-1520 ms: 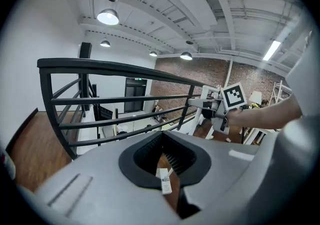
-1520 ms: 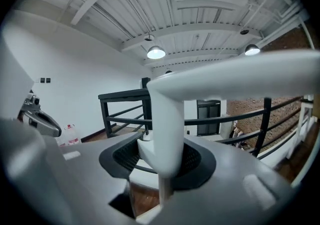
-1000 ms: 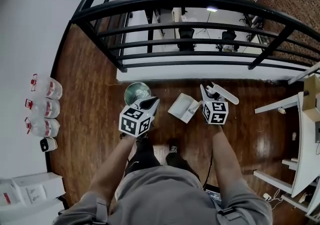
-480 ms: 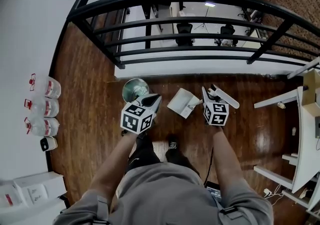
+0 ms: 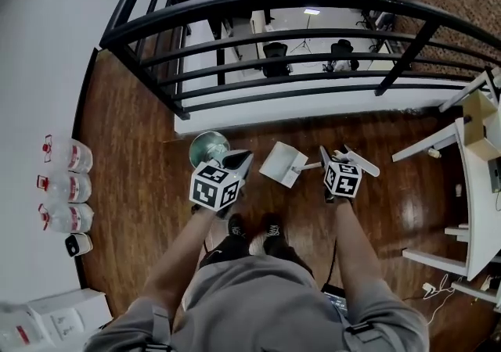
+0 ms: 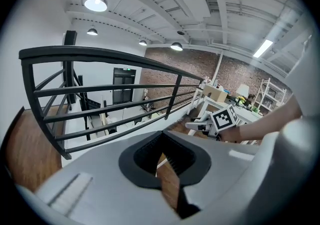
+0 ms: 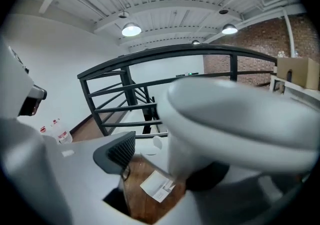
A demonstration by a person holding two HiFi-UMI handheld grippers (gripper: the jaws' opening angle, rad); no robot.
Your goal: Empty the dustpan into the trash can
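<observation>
**Status: dustpan on the floor, released; emptying not confirmed**

1. Task thing. In the head view the flat white plastic dustpan lies on the brown wooden floor, at 3 o'clock from the round, shiny metal trash can and near it but not touching. Its handle points to 3 o'clock, toward the right gripper.
2. Right gripper. The jaws have just been opening and now stand wide apart. Nothing is clamped between them. The right gripper view shows the dustpan through the gap, down on the floor.
3. Left gripper. It hangs at 4 o'clock from the can's rim. The jaw tips meet, and nothing is held.
4. Containers. The dustpan's tray shows no loose debris. What is inside the can cannot be made out.
5. Progress. The dustpan is set down and free, so the tipping step is probably complete. If it is not, the dustpan must be gripped, lifted and tipped over the can.
</observation>
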